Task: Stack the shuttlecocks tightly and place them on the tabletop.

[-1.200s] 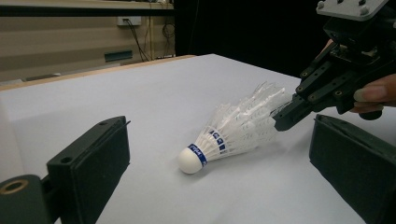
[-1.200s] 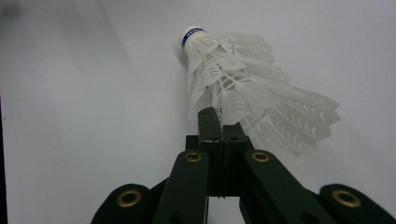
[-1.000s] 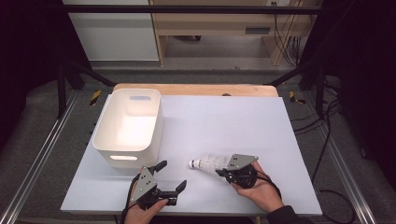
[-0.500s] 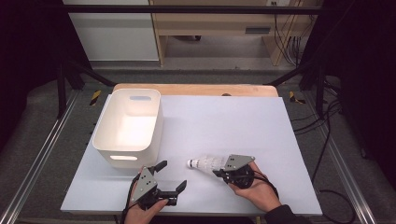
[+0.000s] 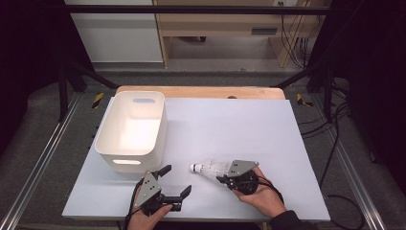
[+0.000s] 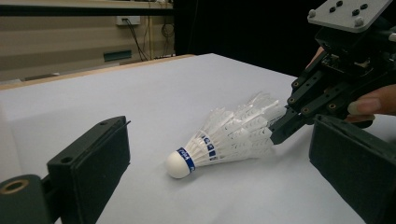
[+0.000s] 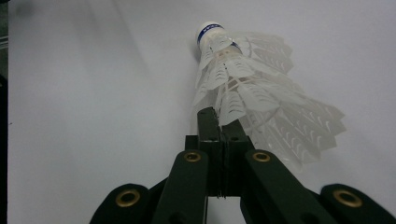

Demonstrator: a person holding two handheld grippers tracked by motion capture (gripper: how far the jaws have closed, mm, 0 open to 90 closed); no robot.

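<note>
Two grippers near the white bin (image 5: 131, 129): right gripper (image 7: 218, 122) clamped on shuttlecock stack's (image 6: 224, 137) feathers, just right of bin on bench (image 5: 239, 120). Left gripper (image 6: 219, 182), fingers apart, empty. Probably mid-grasp; next, lift toward bin.

White table top (image 5: 249, 124) on a wooden board whose edge shows along the far side. White rectangular bin (image 5: 132, 129) sits near the left edge, closer to the near-left corner than the far one, long side along that edge, handle slots in both short walls, inside looks bare. Shuttlecock stack (image 5: 210, 168) lies on its side near the near edge, about mid-width, white cork end with blue band pointing left toward the bin, feather skirts to the right; apart from the bin.
</note>
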